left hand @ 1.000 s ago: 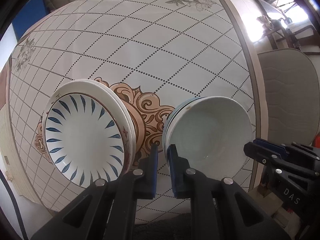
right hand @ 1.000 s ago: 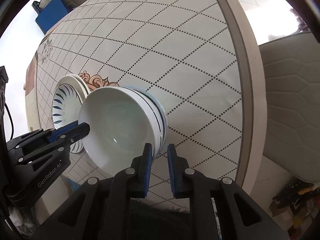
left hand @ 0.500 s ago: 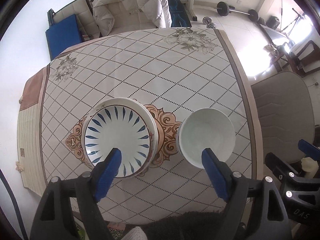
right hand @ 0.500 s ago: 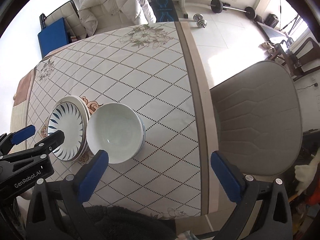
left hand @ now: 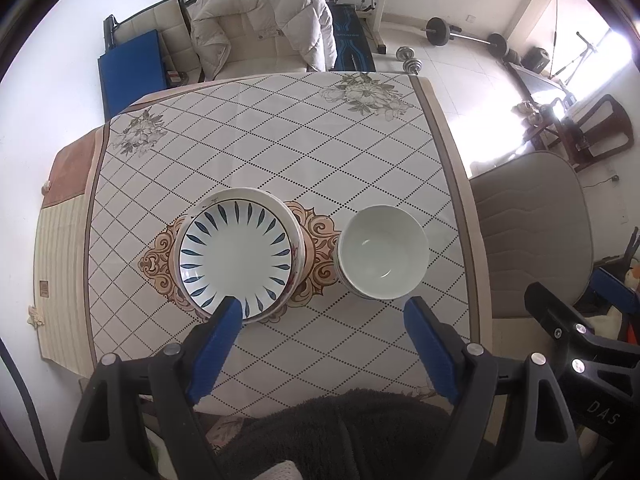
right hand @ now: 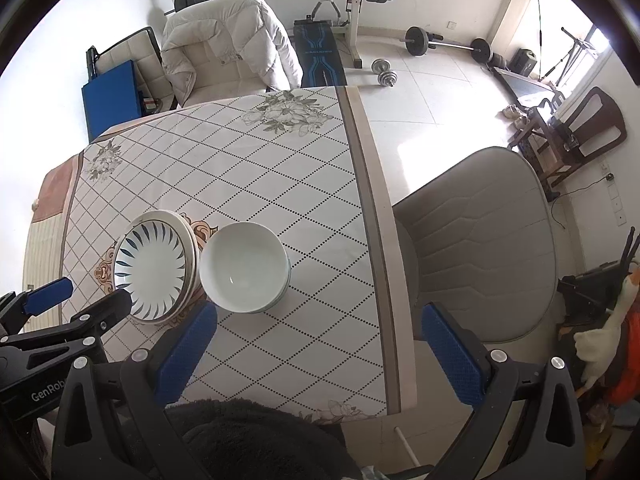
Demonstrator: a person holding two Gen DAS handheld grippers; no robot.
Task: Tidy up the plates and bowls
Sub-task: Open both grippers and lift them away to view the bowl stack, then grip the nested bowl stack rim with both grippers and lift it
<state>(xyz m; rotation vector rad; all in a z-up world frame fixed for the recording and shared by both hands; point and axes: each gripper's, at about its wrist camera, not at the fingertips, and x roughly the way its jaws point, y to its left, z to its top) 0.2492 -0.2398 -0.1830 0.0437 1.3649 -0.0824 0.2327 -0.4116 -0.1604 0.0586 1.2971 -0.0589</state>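
Bare tablecloth stretches beyond the plate stack and bowl stack (side by side). Left gripper and right gripper hover above, jaws spread, holding nothing.

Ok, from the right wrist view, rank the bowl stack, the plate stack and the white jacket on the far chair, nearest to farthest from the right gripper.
1. Bowl stack: just ahead of the open right gripper, toward its left finger.
2. Plate stack: farther left, beside the bowls on the table.
3. White jacket: beyond the table's far end, draped over a chair.
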